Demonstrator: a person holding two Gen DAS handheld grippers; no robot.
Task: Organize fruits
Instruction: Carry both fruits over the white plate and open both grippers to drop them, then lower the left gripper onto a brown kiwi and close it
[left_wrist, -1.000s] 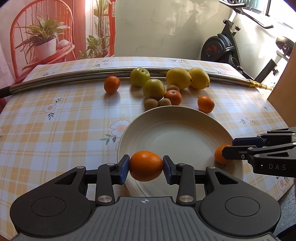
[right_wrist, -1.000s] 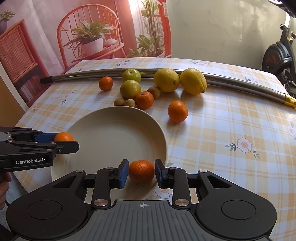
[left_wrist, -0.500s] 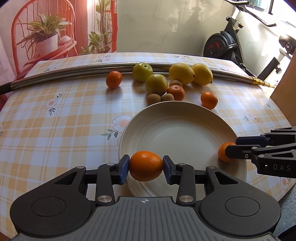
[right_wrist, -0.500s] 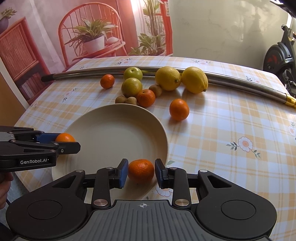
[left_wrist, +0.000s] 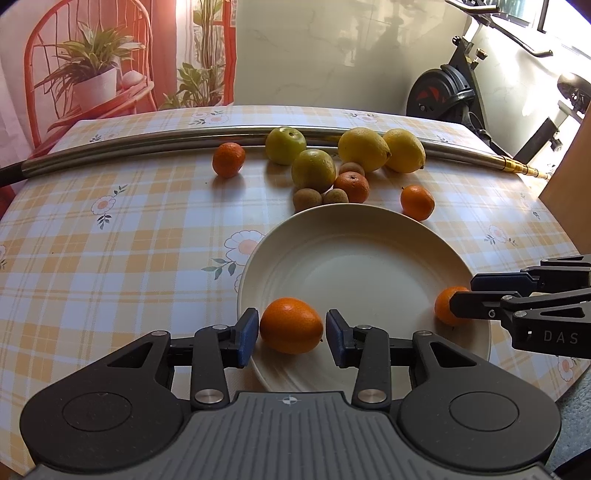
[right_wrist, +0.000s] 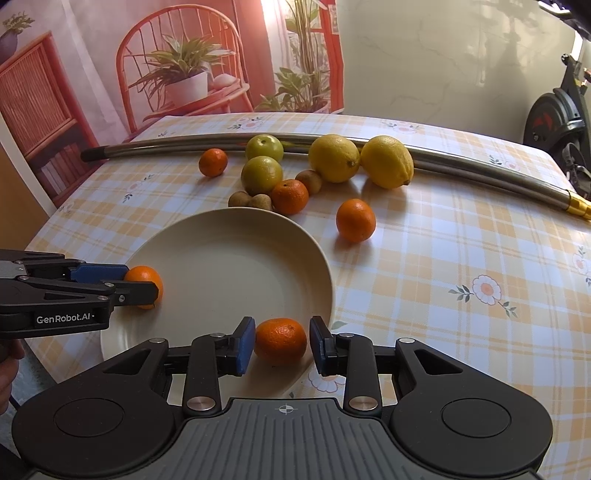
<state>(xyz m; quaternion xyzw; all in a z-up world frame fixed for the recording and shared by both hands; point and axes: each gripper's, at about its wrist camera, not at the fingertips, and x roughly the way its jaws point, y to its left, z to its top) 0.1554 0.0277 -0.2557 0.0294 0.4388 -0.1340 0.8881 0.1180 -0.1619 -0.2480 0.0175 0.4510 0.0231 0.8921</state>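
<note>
A cream plate (left_wrist: 351, 266) (right_wrist: 229, 258) lies on the checked tablecloth. An orange (left_wrist: 291, 325) (right_wrist: 146, 278) rests on its near left part, between the fingers of my left gripper (left_wrist: 291, 332) (right_wrist: 142, 282). Thin gaps show on both sides, so that gripper is open. My right gripper (right_wrist: 282, 341) (left_wrist: 465, 291) is shut on a mandarin (right_wrist: 280, 341) (left_wrist: 447, 304) low over the plate's near right rim.
Behind the plate lie two lemons (left_wrist: 364, 147), two green fruits (left_wrist: 313, 170), several small brown fruits (left_wrist: 307, 197) and three loose mandarins (left_wrist: 228, 158) (left_wrist: 417, 201) (left_wrist: 351, 186). A metal pipe (left_wrist: 147, 142) crosses the far table. An exercise bike (left_wrist: 450, 88) stands beyond.
The left pads have come slightly off the orange, which has settled onto the plate. The right gripper still holds its mandarin in the same place.
</note>
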